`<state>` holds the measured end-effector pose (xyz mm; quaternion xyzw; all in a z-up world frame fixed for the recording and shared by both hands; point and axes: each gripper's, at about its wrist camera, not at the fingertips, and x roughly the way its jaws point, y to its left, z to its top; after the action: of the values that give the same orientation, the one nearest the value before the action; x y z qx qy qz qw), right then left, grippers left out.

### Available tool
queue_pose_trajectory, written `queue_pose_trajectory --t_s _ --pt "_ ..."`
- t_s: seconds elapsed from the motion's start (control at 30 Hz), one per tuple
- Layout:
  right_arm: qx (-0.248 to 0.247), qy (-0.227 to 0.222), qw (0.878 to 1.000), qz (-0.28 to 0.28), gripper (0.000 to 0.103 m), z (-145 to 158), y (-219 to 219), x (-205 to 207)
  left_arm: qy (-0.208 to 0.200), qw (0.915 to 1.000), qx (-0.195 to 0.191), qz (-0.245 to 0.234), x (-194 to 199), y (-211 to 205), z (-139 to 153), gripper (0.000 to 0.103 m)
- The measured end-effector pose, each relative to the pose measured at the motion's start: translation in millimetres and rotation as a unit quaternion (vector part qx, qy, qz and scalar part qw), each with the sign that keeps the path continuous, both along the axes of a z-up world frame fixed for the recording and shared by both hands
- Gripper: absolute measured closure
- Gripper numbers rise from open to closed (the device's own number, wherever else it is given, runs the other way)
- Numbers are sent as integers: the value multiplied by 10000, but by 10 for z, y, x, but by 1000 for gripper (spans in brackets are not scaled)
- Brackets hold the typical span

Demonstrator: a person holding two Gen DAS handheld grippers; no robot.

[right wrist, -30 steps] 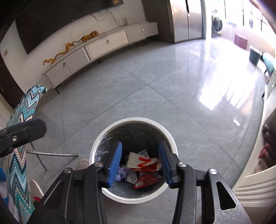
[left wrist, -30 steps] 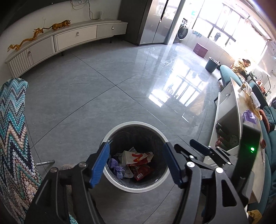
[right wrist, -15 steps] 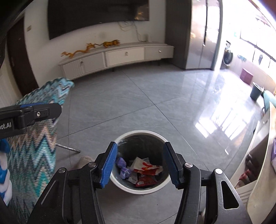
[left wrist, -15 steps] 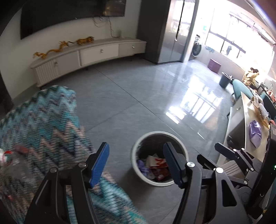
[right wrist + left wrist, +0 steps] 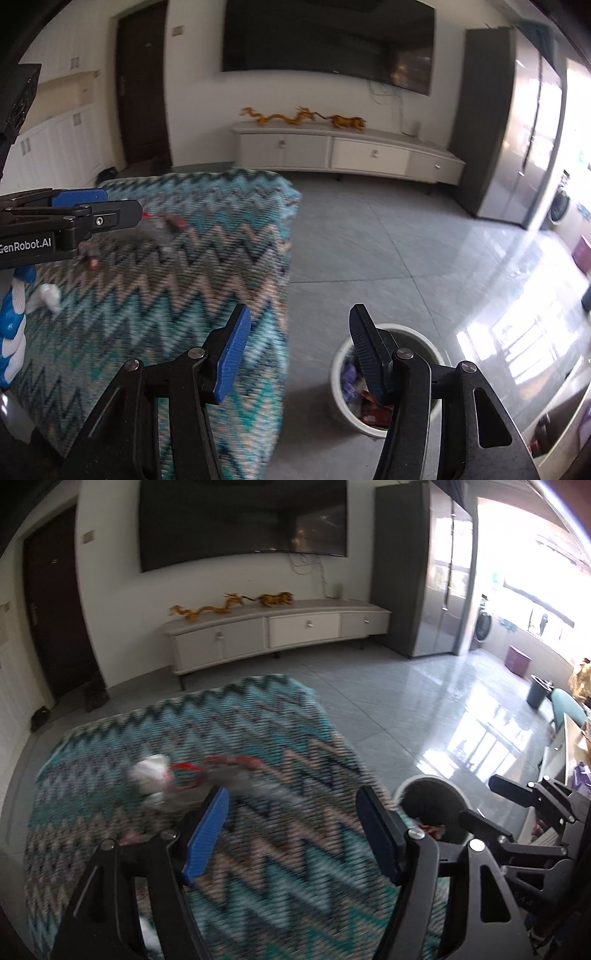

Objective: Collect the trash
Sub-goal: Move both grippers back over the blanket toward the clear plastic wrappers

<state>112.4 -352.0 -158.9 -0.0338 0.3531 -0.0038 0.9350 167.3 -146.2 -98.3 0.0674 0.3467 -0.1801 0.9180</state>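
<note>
Nearest in the left wrist view, the left claw [image 5: 291, 834] stands spread wide with nothing between its blue pads, poised over the desk [image 5: 110, 760], which is draped in a teal zigzag woven cloth. The right claw [image 5: 297, 354] is likewise parted and empty, hanging over the cloth's edge with the floor below it.

Just beyond the right claw, the white round trash bin [image 5: 341, 398] stands on the grey tiled floor beside the desk, already holding red and purple wrappers.

Farther out on the cloth lie the task's things: a crumpled white wad of paper [image 5: 149, 773] touching a blurred red-and-clear wrapper [image 5: 229, 770]; motion blur hides the details.

The step in hand looks like reaching for the next piece of litter. The next move calls for bringing the left claw forward over the wad and closing on it without snagging cloth.

Beyond stands a low white cabinet [image 5: 277, 631].
</note>
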Motion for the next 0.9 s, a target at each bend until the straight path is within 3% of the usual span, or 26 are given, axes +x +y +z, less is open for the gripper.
queue_pose_trajectory --t_s 0.2,0.4,0.9 --pt "-69 -43 9970 769 48 55 667 12 -24 9973 1 737 -137 784 22 33" --pt "-165 -33 9914 1300 48 75 1190 13 12 9926 43 1217 -303 1311 -43 33" --pt "-558 86 9788 1967 47 33 2036 -36 263 9867 -211 1593 -547 2071 -361 32"
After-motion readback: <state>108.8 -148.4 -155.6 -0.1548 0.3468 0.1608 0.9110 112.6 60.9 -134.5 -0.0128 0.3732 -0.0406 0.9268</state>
